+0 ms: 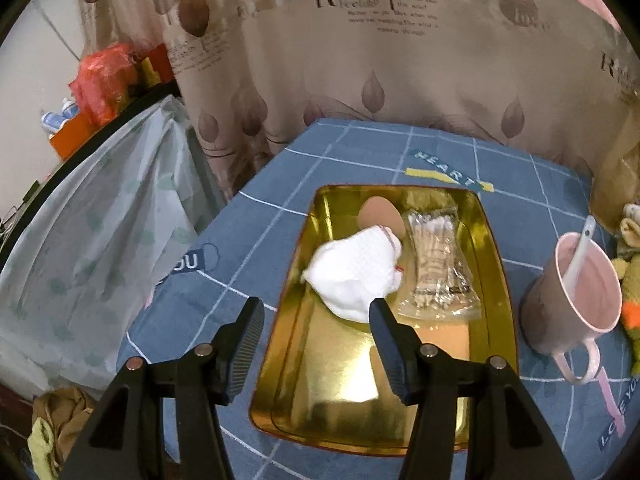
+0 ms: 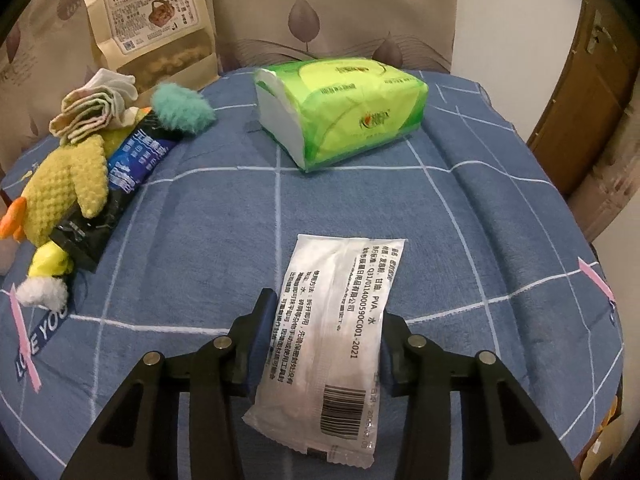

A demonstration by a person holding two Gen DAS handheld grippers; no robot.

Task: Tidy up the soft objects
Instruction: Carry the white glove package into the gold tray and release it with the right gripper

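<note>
The left gripper point(image 1: 316, 316) has its fingers apart with nothing between them. They hang over the near left part of a gold tray point(image 1: 498, 280) on the blue checked worktop point(image 1: 248, 240). The right finger's tip overlaps the near edge of a white cloth point(image 1: 354, 276) that lies in the tray; whether it touches the cloth cannot be told. Past the cloth is a tan round thing point(image 1: 378, 216), partly covered by it. Beside the cloth, ahead of the right finger, lies a clear packet of swabs point(image 1: 434, 264). Well out to the right of the fingers stands a pink mug point(image 1: 576, 292) with a white spoon point(image 1: 580, 252) in it.

The right gripper point(image 2: 324, 320) has a white sachet point(image 2: 332, 340) between its fingers. The left finger lies against the sachet's edge and the right one sits at its other edge, so the fingers look clamped on it. The sachet reaches forward past the fingertips over the worktop. Far ahead of the fingers lies a green tissue pack point(image 2: 344, 108). To their left is a heap: a yellow plush duck point(image 2: 64, 196), a dark wrapper point(image 2: 120, 184), a folded cloth point(image 2: 94, 108) and a teal puff point(image 2: 182, 108). Behind the heap stands a brown snack bag point(image 2: 152, 24).
</note>
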